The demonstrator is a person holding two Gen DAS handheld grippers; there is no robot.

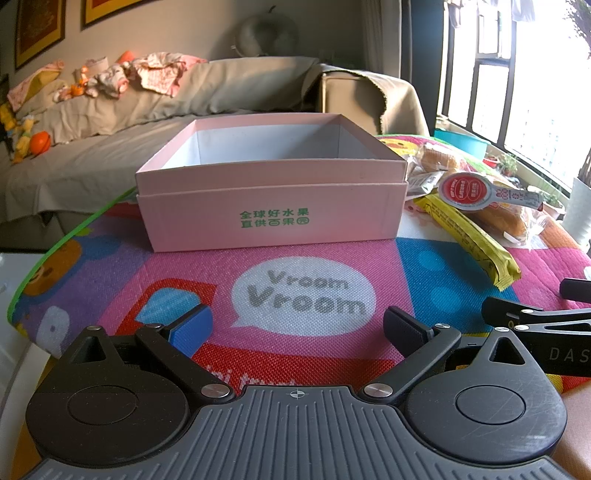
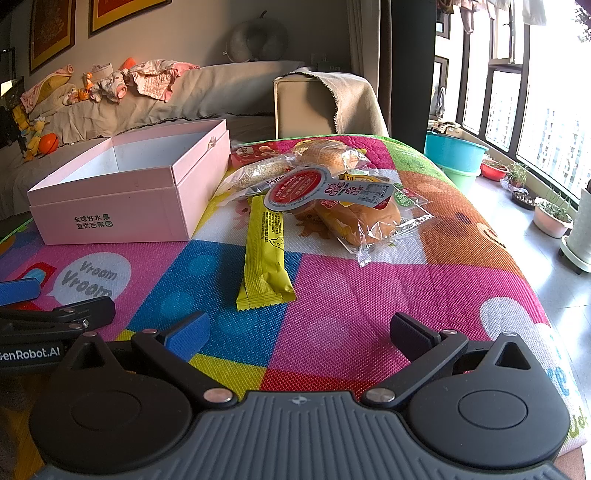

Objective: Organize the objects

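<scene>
My left claw (image 1: 297, 325) and right claw (image 2: 299, 330) both wide, empty, low over play mat (image 2: 332, 295) reading "Vroom Vroom". Yellow snack bar (image 2: 264, 254) ahead of right claw: light, crinkly, slippery; pinch mid-length. Beyond, bagged bread (image 2: 354, 218), soft, crushable. Far left, open pink box (image 1: 271, 184), green Chinese print.

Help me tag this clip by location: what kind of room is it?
Most likely a home living room: a covered sofa strewn with toys and small clothes, framed pictures on the wall, and potted plants by the window.
</scene>
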